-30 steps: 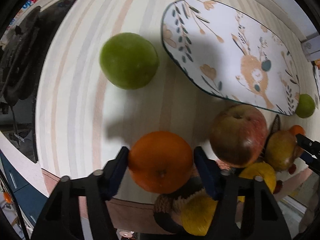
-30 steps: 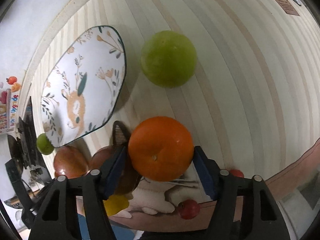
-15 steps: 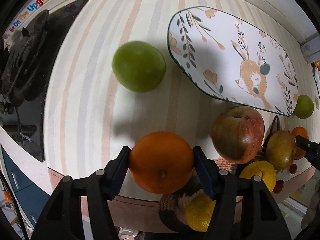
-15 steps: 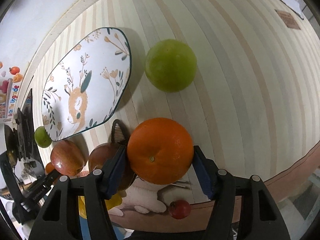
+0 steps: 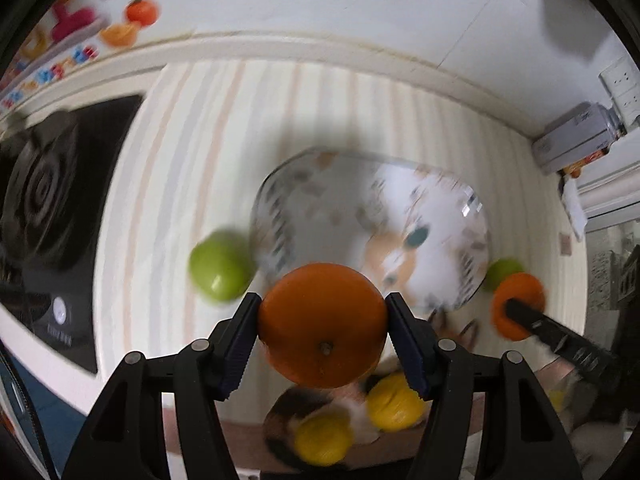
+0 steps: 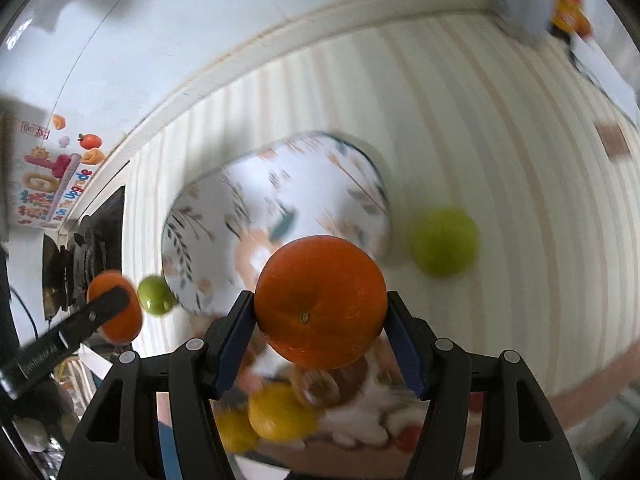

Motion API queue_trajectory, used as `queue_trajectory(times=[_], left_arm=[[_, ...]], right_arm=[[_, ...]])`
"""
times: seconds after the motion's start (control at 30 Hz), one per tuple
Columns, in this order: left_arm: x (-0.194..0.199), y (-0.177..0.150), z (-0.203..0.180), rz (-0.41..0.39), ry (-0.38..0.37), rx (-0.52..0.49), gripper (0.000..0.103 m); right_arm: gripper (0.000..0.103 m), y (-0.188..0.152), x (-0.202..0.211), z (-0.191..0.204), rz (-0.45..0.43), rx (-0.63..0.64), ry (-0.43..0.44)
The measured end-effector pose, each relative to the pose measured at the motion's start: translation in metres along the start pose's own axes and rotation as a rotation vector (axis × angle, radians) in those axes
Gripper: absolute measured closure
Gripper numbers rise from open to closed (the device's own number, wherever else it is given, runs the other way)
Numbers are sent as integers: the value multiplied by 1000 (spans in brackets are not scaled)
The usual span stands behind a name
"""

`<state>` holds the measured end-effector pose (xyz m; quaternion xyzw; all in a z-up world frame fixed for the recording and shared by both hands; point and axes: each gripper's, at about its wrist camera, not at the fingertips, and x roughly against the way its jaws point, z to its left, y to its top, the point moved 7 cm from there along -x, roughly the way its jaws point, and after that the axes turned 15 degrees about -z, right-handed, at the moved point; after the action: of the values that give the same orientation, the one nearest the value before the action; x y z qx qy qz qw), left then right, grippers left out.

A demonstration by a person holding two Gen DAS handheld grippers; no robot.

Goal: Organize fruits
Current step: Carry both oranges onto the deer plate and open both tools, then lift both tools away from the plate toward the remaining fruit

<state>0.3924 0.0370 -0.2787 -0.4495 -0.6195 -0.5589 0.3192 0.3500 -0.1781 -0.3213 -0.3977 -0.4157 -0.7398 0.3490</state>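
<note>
Since a second ago both grippers have risen off the counter with their oranges; the plate, then up near the frame top, now sits lower and smaller behind each fruit, and the wall has come into view.

Left gripper [image 5: 323,322]: raised, tilted forward and down, clamped on an orange [image 5: 322,323], pads on its two sides, stem end toward the camera. Fruit is clear of the counter, above the near rim of the plate [image 5: 340,200].

Right gripper [image 6: 320,304]: same pose, clenched on a second orange [image 6: 320,301], also airborne, in front of the plate. It shows in the left view at far right, next to a small green fruit [image 5: 505,271].

Plate: patterned, nothing in it, blurred by motion.

Striped counter [image 5: 192,168]: large green fruit [image 5: 219,266] just left of the plate. Two lemons [image 5: 394,402] lie below the left gripper on a dark-and-white patch, too blurred to identify. Stove [image 5: 52,208] at far left.
</note>
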Motion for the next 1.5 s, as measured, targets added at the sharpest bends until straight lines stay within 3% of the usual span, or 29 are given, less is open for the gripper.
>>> queue_trajectory(times=[0.2, 0.33, 0.7, 0.8, 0.87, 0.93, 0.97, 1.0, 1.03, 1.23, 1.5], left_arm=[[-62, 43, -14, 98, -44, 46, 42], [-96, 51, -11, 163, -49, 75, 42], [-137, 41, -9, 256, -51, 108, 42], [-138, 40, -12, 254, -36, 97, 41], [-140, 40, -13, 247, -18, 75, 41], [-140, 39, -12, 246, 0, 59, 39], [-138, 39, -11, 244, -3, 60, 32], [-137, 39, -12, 237, 1, 57, 15], [-134, 40, -11, 225, 8, 48, 12], [-105, 38, -7, 173, 48, 13, 12], [-47, 12, -3, 73, 116, -36, 12]], right_arm=[[36, 29, -51, 30, 13, 112, 1], [36, 38, -82, 40, 31, 163, 7], [35, 43, -121, 47, 99, 204, -12], [32, 46, -123, 48, 117, 199, -11], [15, 50, -122, 50, 115, 190, -10], [13, 52, -117, 50, 115, 182, -12], [13, 53, -114, 49, 117, 179, -23], [12, 53, -110, 47, 116, 178, -33], [10, 53, -106, 46, 112, 179, -45], [9, 41, -85, 35, 130, 208, -126], [9, 18, -37, 30, 97, 251, -142]])
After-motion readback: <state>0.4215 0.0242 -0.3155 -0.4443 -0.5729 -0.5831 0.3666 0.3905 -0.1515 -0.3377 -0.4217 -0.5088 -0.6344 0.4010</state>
